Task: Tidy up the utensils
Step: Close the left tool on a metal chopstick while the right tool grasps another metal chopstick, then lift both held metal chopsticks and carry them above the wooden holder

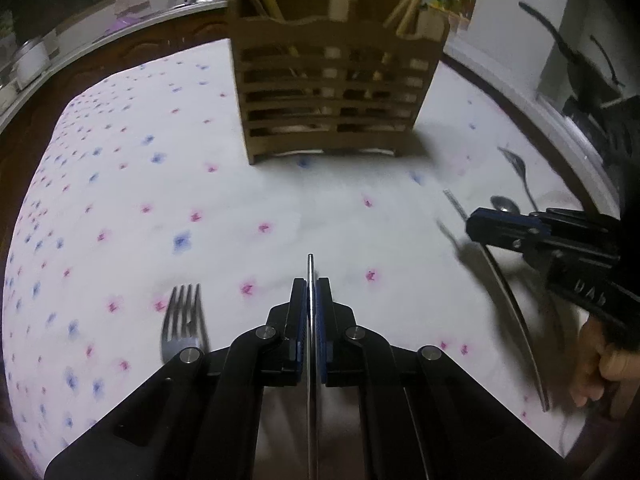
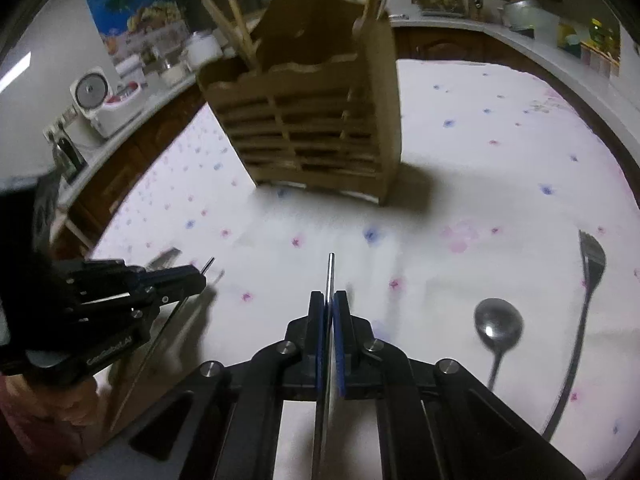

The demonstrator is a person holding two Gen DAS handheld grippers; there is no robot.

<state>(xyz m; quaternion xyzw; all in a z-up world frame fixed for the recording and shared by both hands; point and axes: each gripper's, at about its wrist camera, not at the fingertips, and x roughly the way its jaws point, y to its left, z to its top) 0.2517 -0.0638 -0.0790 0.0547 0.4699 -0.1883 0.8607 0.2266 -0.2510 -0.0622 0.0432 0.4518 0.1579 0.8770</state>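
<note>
In the left wrist view, the left gripper is closed on a thin steel utensil, seen edge-on, so its kind cannot be told. The handle end points forward past the fingertips, probably so that it can go straight down into a holder slot. Just beside the gripper, a fork lies flat on the flowered tablecloth, not yet collected.

The right gripper is likewise clamped on a slim metal utensil, also held edge-on with the tip forward. To its right a spoon and a second fork lie on the cloth, well apart from the holder.

Farther on stands the slatted wooden utensil holder, upright on the cloth, with wooden chopsticks already leaning in its compartments. It seems the goal for both held pieces. Both grippers are still short of it, so the task looks only partly done.
</note>
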